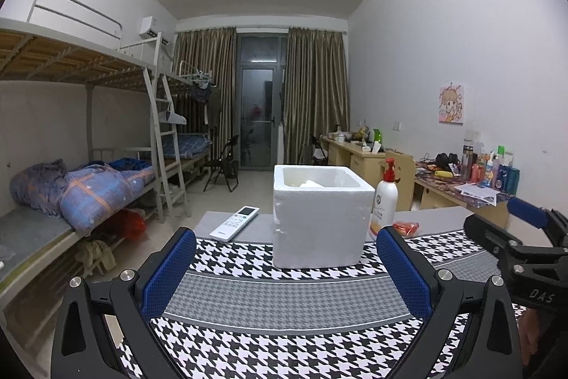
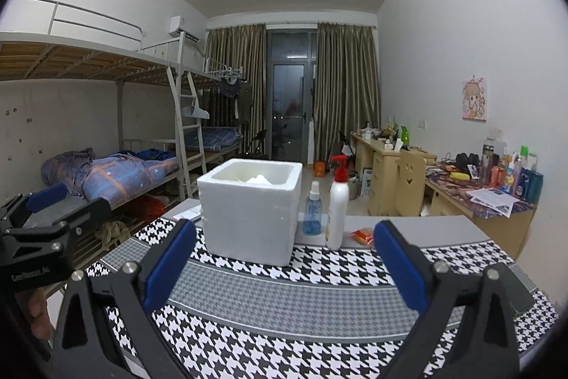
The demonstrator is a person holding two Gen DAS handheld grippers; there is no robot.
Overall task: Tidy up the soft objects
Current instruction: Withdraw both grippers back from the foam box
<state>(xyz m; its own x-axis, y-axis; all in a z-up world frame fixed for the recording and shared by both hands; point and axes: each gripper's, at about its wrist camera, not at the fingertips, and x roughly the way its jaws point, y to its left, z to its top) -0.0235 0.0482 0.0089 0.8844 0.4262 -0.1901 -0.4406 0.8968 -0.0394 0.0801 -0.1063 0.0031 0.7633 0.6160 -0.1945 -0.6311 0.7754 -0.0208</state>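
A white foam box (image 1: 319,212) (image 2: 250,205) stands on the houndstooth cloth (image 1: 284,301) (image 2: 301,301) that covers the table. Something white and soft (image 1: 312,184) (image 2: 259,180) lies inside it, mostly hidden by the walls. My left gripper (image 1: 285,258) is open and empty, held over the cloth in front of the box. My right gripper (image 2: 284,254) is open and empty too, a little to the right of the box. Each gripper shows at the edge of the other's view, the right gripper (image 1: 525,237) and the left gripper (image 2: 39,219).
A white pump bottle (image 1: 385,198) (image 2: 337,205) and a blue spray bottle (image 2: 312,212) stand right of the box, with a small red packet (image 1: 406,228) (image 2: 362,234) beside them. A remote control (image 1: 234,223) lies left of the box. Bunk beds (image 1: 88,173) stand left, cluttered desks (image 1: 461,180) right.
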